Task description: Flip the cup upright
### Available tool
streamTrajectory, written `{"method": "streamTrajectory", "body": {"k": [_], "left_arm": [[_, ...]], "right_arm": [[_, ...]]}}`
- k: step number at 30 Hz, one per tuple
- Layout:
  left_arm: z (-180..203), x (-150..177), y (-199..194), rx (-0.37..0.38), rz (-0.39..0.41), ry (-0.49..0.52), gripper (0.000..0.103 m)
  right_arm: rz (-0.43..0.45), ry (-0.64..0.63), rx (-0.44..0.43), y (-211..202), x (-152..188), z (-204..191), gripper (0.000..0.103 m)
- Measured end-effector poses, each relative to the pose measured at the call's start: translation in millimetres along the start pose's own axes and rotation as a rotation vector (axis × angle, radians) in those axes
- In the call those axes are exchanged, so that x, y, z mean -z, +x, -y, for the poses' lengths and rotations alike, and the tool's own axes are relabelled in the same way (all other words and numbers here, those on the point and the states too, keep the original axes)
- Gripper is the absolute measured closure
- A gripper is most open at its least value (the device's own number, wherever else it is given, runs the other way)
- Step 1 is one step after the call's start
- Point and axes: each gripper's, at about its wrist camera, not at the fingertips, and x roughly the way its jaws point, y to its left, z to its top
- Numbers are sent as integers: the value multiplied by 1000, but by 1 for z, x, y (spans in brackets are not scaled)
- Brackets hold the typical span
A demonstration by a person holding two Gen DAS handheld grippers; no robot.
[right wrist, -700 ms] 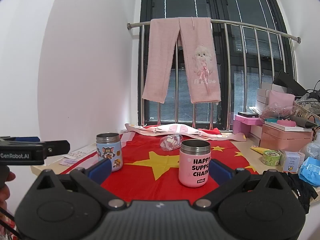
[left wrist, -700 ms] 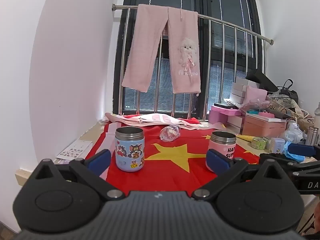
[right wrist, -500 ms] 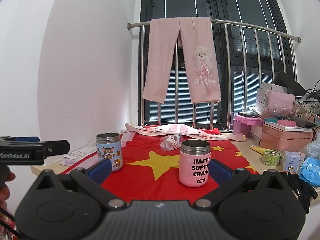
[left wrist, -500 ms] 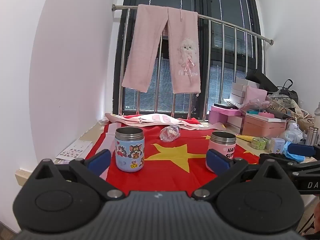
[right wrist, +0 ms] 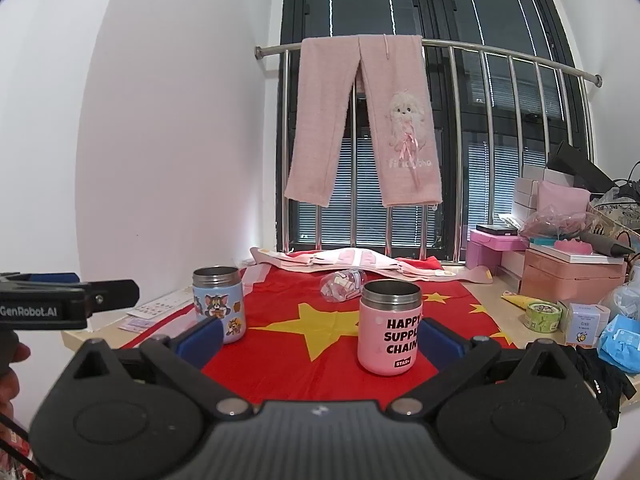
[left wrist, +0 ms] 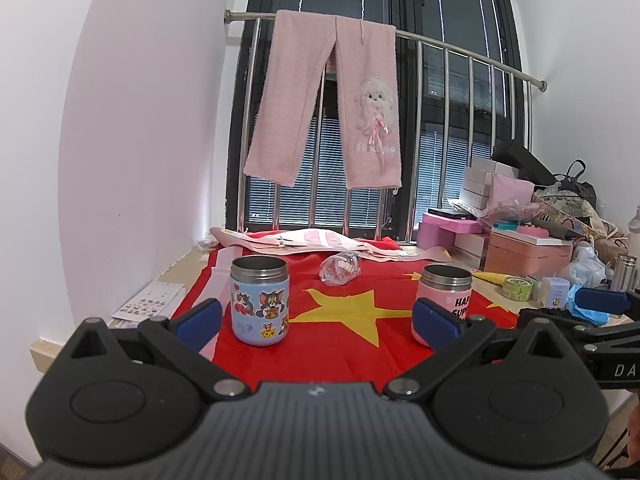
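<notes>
**Two cups upright on the red cloth, both tongs wide and empty**

Left tongs (left wrist: 316,318): fingers spread wide, nothing between the blue pads (left wrist: 199,319). They hang short of the cups, above the near edge of the red cloth (left wrist: 340,344).

Right tongs (right wrist: 320,334): also spread wide, holding nothing. Its blue pads (right wrist: 440,338) sit low in front of the pink cup; whether the right pad touches the cup or only overlaps it in view, cannot tell.

Blue cup (left wrist: 259,301), cartoon cat and mouse stickers, steel rim. Stands upright, mouth up, on the left part of the cloth. In the left view it sits just inside the left pad.

Pink cup (right wrist: 390,327), black lettering, steel rim. Upright, mouth up, on the right part of the cloth, well apart from the blue cup. Partly hidden behind the right pad in the left view.

Clear plastic bottle (left wrist: 340,267) lies on its side farther back on the cloth, between the two cups in depth line.

Behind: steel railing (right wrist: 500,58) across a dark window, pink trousers (right wrist: 366,120) draped over its top bar. White and pink folded fabric (left wrist: 316,240) at the foot of the railing.

Right side of the ledge: pink boxes (left wrist: 528,252), a roll of green tape (left wrist: 517,287), a sticker sheet (left wrist: 150,304) on the left edge.
</notes>
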Motion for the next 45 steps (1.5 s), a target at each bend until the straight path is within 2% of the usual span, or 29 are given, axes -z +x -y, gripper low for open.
{"method": "streamTrajectory", "body": {"k": [45], "left_arm": [[1, -6, -3, -1, 2, 0, 0]], "right_arm": [[-1, -1, 1, -1, 0, -3, 0]]}}
